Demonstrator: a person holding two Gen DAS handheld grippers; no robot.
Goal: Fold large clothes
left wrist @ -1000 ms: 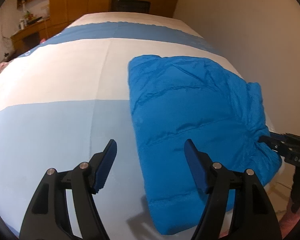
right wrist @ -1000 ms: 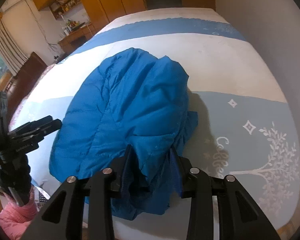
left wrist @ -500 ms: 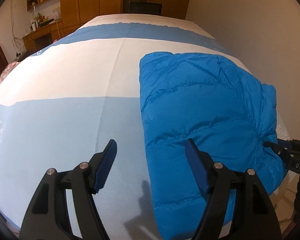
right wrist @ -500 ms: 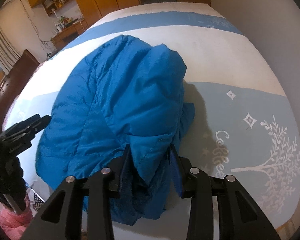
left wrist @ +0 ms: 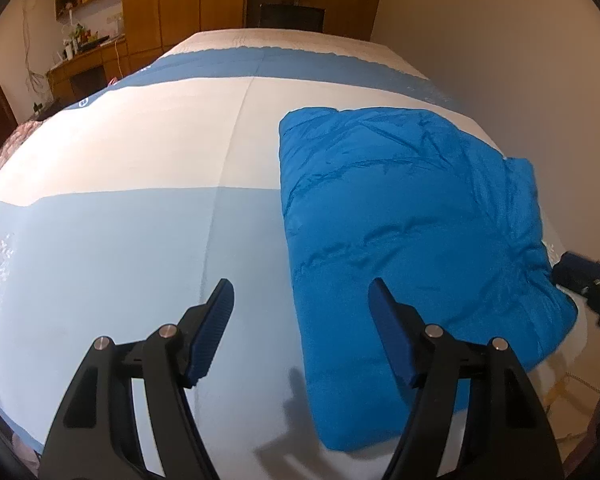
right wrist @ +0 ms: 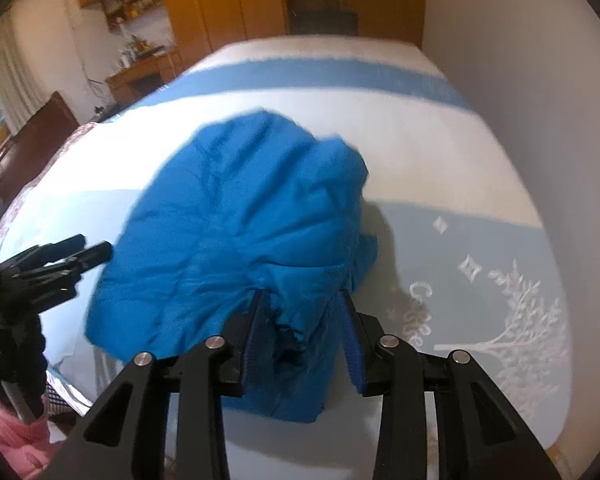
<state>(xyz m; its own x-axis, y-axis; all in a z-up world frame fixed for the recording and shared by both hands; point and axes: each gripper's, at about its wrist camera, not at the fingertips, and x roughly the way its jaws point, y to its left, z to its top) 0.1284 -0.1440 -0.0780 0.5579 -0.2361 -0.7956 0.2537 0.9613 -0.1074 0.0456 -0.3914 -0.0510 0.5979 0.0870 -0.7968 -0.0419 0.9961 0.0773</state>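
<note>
A blue puffer jacket (left wrist: 412, 216) lies folded into a rough rectangle on the bed (left wrist: 148, 152), toward its right side. My left gripper (left wrist: 300, 300) is open and empty, hovering above the bed at the jacket's near left edge. In the right wrist view the jacket (right wrist: 240, 220) bulges up and my right gripper (right wrist: 302, 304) is shut on a bunched near edge of it. The left gripper shows at the left of that view (right wrist: 60, 256). The right gripper shows blurred at the right edge of the left wrist view (left wrist: 592, 288).
The bed cover has white, light blue and dark blue bands, with a white tree print (right wrist: 520, 320) at the right. A bare wall (left wrist: 500, 40) runs along the bed's right side. Wooden cupboards (left wrist: 180, 0) and a cluttered desk (left wrist: 88, 60) stand beyond the bed.
Both cameras have pulled back and risen a little. The right gripper's jaws now stand slightly wider around the jacket edge. The left gripper stays open and empty.
</note>
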